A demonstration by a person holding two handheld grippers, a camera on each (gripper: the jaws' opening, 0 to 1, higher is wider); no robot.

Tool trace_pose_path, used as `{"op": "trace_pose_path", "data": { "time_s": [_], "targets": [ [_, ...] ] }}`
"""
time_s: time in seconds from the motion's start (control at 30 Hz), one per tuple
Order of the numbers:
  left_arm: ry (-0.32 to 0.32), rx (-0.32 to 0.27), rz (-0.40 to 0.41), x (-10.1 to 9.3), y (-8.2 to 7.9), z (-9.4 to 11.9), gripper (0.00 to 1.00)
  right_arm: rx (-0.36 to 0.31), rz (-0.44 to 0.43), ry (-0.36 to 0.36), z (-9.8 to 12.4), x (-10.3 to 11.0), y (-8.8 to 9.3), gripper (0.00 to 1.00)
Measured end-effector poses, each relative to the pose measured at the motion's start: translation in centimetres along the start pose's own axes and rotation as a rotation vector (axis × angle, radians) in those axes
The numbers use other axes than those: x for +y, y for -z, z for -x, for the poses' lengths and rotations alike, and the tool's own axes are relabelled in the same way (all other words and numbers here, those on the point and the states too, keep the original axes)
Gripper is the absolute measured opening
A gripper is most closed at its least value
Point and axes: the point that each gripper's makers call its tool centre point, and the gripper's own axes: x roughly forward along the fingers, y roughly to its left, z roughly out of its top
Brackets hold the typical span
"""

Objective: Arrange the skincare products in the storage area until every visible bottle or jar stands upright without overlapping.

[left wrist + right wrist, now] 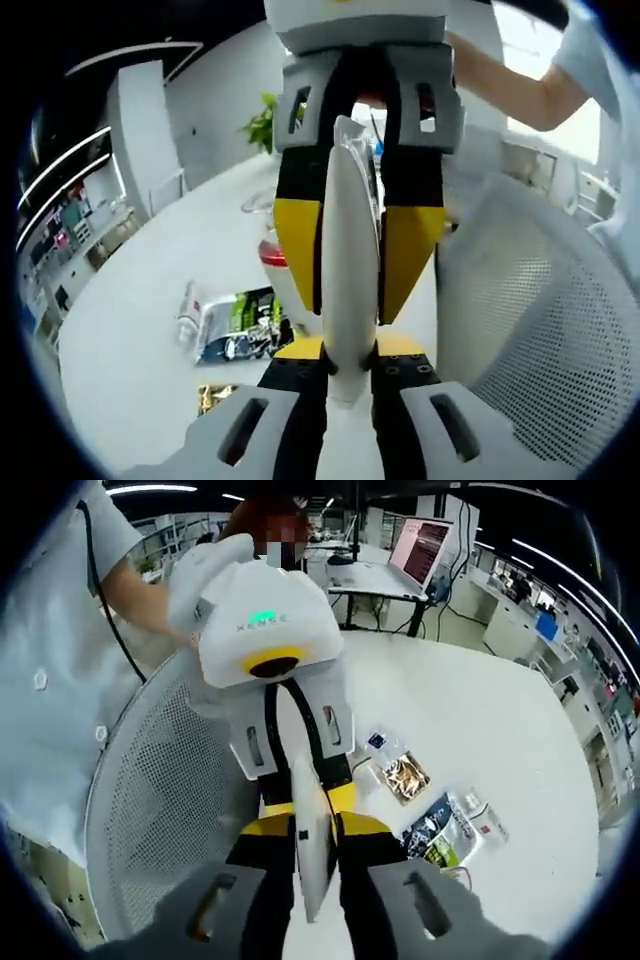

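A white squeeze tube, seen edge-on, is clamped from both ends. My left gripper rises from the bottom of the left gripper view and is shut on the tube's near end. My right gripper comes in from the top with its yellow fingertips closed on the same tube. In the right gripper view the white tube stands between my right gripper jaws, and my left gripper faces it, held up by a person's hand. Flat skincare sachets lie on the white table.
A white mesh chair back stands close beside the grippers, also the mesh chair. Sachets and small packets lie on the round table. A red-and-white item sits behind the tube. A laptop is on a far desk.
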Motion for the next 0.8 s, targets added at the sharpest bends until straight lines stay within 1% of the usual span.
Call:
{"op": "trace_pose_path", "data": {
  "time_s": [0.1,0.2,0.33,0.53,0.63,0.8],
  "targets": [
    [-0.008,0.004,0.004,0.2,0.5,-0.2,0.1,0.041,0.033,0.005,0.4,-0.4,0.2,0.19],
    [-0.005,-0.002,0.023,0.4,0.8,-0.2,0.1,0.048,0.039,0.008,0.9,-0.8,-0.1,0.17],
    [-0.002,-0.01,0.03,0.9,0.7,-0.4,0.1,0.101,0.066,-0.008,1.4,-1.3,-0.1,0.15],
    [0.007,-0.024,0.042,1.6,0.2,-1.0,0.1,0.158,0.079,-0.04,1.1,-2.4,-0.1,0.15],
    [0.005,-0.021,0.05,2.0,0.4,-1.3,0.1,0.189,0.077,-0.066,0.7,-2.7,0.2,0.12],
    [0.007,-0.03,0.06,2.4,0.6,-1.4,0.1,0.227,0.088,-0.07,0.4,-3.1,0.2,0.11]
  ]
}}
